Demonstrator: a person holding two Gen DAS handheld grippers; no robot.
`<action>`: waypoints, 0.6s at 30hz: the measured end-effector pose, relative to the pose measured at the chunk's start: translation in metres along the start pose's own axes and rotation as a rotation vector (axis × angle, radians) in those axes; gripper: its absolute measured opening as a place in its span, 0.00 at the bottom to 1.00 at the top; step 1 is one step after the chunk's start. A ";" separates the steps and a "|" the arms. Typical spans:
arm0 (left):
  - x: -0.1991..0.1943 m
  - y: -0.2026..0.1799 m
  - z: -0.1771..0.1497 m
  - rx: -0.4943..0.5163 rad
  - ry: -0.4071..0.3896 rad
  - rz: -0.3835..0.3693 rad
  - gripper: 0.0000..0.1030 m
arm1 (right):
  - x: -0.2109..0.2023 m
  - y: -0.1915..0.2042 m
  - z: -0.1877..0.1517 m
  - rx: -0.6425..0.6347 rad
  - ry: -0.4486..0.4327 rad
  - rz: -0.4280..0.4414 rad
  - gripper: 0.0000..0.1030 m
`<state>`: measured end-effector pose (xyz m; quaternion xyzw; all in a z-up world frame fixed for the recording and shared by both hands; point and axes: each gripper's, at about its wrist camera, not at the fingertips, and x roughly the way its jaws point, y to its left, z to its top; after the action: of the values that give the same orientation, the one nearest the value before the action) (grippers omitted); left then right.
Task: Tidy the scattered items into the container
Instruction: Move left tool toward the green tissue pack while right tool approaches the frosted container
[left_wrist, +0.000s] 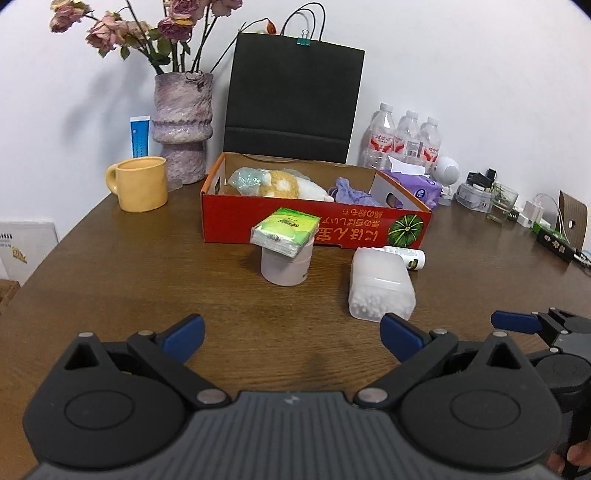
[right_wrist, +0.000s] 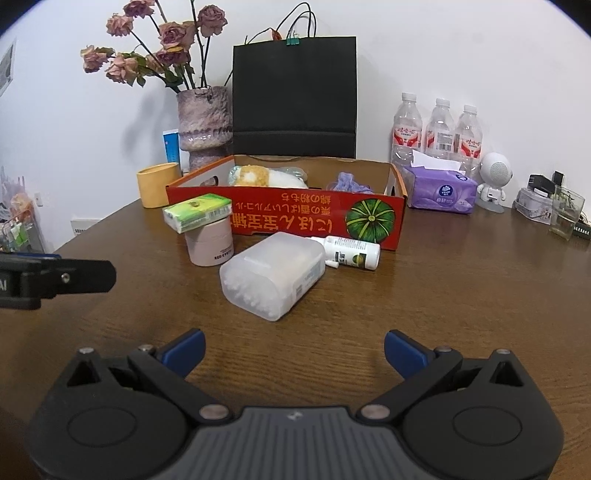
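Note:
A red cardboard box (left_wrist: 236, 218) (right_wrist: 280, 212) stands open at mid-table, holding a plush toy (left_wrist: 280, 182) (right_wrist: 266, 177) and a purple cloth (left_wrist: 351, 194) (right_wrist: 349, 182). In front of it a green tissue pack (left_wrist: 286, 230) (right_wrist: 197, 213) rests on a pink jar (left_wrist: 284, 267) (right_wrist: 210, 245). A translucent cotton-swab box (left_wrist: 380, 286) (right_wrist: 273, 278) lies on its side beside a small white bottle (left_wrist: 408, 256) (right_wrist: 351, 253). My left gripper (left_wrist: 291, 338) and right gripper (right_wrist: 293, 352) both hover open and empty, short of these items.
Behind the box are a vase of dried roses (left_wrist: 183, 125) (right_wrist: 205, 122), a yellow mug (left_wrist: 138, 182) (right_wrist: 157, 184) and a black paper bag (left_wrist: 291, 99) (right_wrist: 293, 96). Water bottles (right_wrist: 437, 129), a purple tissue pack (right_wrist: 439, 190), a white figurine (right_wrist: 493, 181) and a glass (right_wrist: 565, 212) crowd the right.

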<state>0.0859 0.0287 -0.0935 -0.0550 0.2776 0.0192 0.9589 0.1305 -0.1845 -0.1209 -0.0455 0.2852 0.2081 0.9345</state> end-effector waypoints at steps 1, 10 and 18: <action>0.002 0.001 0.002 0.006 0.000 0.000 1.00 | 0.003 0.001 0.001 0.000 0.002 -0.003 1.00; 0.026 0.011 0.019 0.049 0.027 -0.028 1.00 | 0.023 0.014 0.009 0.005 0.008 -0.032 1.00; 0.049 0.016 0.033 0.077 0.048 -0.051 1.00 | 0.042 0.024 0.017 0.016 0.018 -0.071 1.00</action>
<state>0.1438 0.0492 -0.0939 -0.0254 0.2995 -0.0171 0.9536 0.1606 -0.1440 -0.1295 -0.0501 0.2932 0.1723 0.9391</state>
